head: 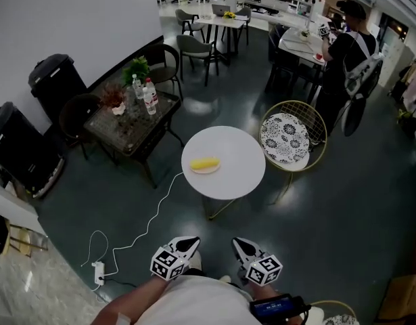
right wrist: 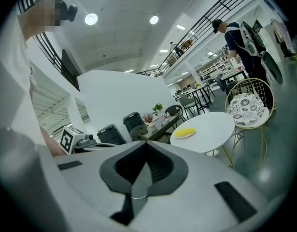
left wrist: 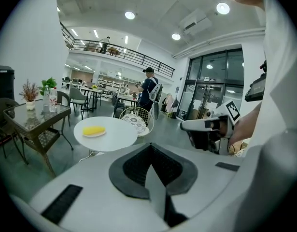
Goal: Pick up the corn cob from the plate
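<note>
A yellow corn cob (head: 204,163) lies on a small pale plate (head: 206,170) at the left part of a round white table (head: 238,175). The cob (left wrist: 93,130) shows far ahead in the left gripper view and as a cob (right wrist: 185,132) in the right gripper view. My left gripper (head: 189,246) and right gripper (head: 243,248) hang side by side near my body, well short of the table. Both have their jaws shut with nothing between them.
A wire chair with a patterned cushion (head: 286,139) stands right of the table. A glass side table (head: 133,117) with bottles and plants stands to the left, with dark chairs around it. A white cable and power strip (head: 99,271) lie on the floor. A person (head: 350,53) stands farther back.
</note>
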Available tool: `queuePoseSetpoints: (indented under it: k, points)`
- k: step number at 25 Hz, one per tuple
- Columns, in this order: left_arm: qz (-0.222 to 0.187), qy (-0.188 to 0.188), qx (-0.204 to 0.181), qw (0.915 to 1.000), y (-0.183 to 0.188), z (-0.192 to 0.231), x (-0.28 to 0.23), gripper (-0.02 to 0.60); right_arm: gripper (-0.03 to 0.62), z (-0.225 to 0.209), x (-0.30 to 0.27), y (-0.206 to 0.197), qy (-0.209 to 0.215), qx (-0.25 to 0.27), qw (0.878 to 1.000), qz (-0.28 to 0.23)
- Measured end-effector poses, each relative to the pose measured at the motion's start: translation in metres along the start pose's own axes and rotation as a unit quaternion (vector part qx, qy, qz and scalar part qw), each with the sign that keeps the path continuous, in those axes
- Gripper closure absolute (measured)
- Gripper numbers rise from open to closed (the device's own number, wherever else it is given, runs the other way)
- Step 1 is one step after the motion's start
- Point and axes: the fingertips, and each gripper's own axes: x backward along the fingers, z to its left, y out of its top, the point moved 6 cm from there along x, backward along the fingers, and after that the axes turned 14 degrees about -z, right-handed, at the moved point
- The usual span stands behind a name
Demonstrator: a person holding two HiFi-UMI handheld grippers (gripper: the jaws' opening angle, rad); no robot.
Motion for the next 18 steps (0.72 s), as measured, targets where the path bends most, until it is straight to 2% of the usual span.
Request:
queuePoseSetpoints:
  k: [8,18]
  points:
    - [-0.006,-0.022,-0.002,0.9997,0.016,0.049,-0.028,0.574,0.586,-0.016,-0.041,0.011,-0.023,0.012,1.000,-0.011]
    - [-0.007,-0.063,-0.001,0.9980,0.038,0.086,-0.048,0.574,0.586,-0.022,-0.073,0.026,-0.063,0.022,0.998,-0.023]
